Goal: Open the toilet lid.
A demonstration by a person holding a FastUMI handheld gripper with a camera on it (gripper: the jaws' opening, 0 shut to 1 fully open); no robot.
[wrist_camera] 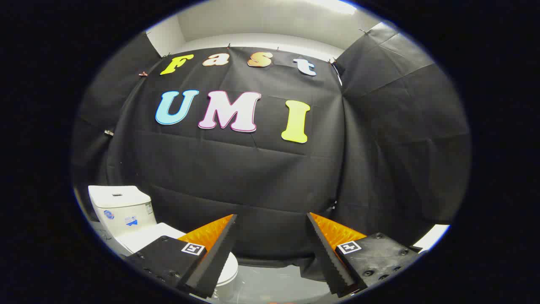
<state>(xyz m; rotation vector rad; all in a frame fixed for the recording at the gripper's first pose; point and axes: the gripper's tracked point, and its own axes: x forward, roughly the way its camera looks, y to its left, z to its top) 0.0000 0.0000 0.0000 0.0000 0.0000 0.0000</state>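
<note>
There is one toilet, and it has one tank at its back and one lid, which lies closed on the bowl. On the front of the tank I count two small stickers, and on its top there is one flush button.

There is one claw with two fingers, and these stand wide apart with nothing between them. Each finger carries one square marker, so two markers together.

The booth has one black cloth wall, made of three hanging panels. Small clips hold the cloth; about seven can be seen.
</note>
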